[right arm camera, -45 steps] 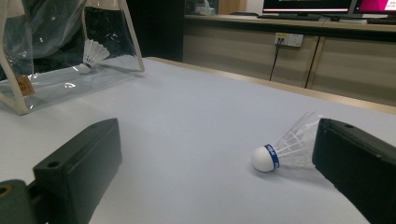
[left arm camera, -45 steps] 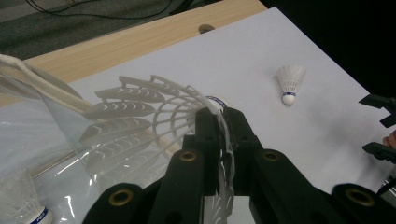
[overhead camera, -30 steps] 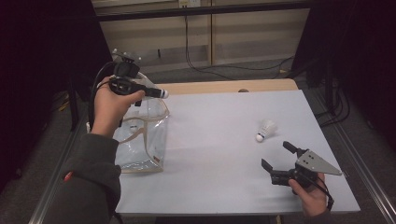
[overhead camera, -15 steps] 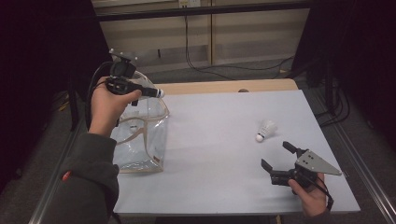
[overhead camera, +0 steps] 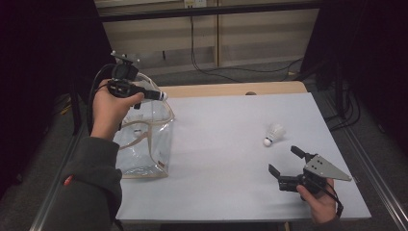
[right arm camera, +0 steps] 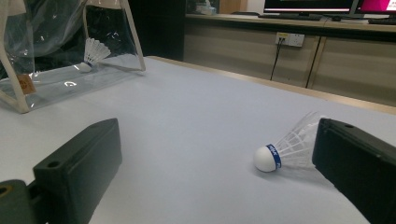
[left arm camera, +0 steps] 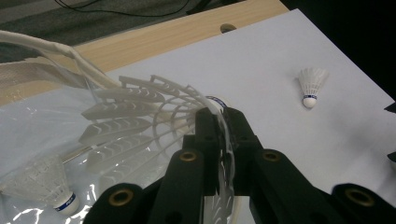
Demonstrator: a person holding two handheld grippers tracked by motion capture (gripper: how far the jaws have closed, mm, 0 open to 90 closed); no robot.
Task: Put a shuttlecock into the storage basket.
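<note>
Shuttlecock (left arm camera: 154, 121) held clenched in left tongs (overhead camera: 161, 96) directly above clear bag (overhead camera: 144, 139), cork outward | second shuttlecock (overhead camera: 274, 134) lying on tabletop (overhead camera: 221, 144) just ahead of released right tongs (overhead camera: 284, 161), cork toward bag.

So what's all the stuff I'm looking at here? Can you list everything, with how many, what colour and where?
shuttlecocks: three, white. One held in the left gripper above the bag; one inside the bag; one lying on the table at the right side.
clear bag: one, see-through plastic with beige trim and handles, standing at the table's left side.
table: one, pale grey-white top with a wooden strip along the far edge.
cables: a few, black, on the floor beyond the table.
wall socket: one, white, on the cabinet behind.
left gripper: one, black, shut on a shuttlecock's feathers, raised over the bag.
right gripper: one, black with a grey plate, jaws open, low near the table's right front, close to the lying shuttlecock.
</note>
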